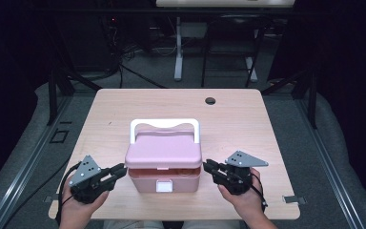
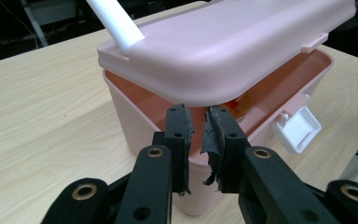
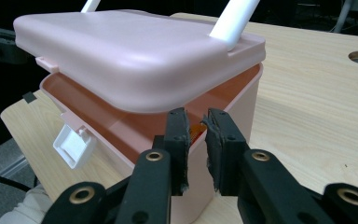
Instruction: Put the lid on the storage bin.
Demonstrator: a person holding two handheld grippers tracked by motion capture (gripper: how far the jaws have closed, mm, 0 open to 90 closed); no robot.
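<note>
**Pink box cracked open, a gripper at each side**

The pale wooden table (image 1: 124,105) spreads across the middle of the high view, and the pink plastic storage box (image 1: 164,179) stands at lower centre, near the front edge. Its rounded pink lid (image 1: 164,150) is tilted up at the front, leaving a gap over the rim, with the white carrying handle (image 1: 165,125) folded back behind. The small white latch (image 1: 164,186) hangs loose on the front wall. At lower left, the left gripper (image 1: 119,171) has its jaws drawn narrow, nothing between them, tips right at the lid's side edge. At lower right, the right gripper (image 1: 208,167) mirrors it: jaws narrow, empty, tips by the opposite edge.
</note>
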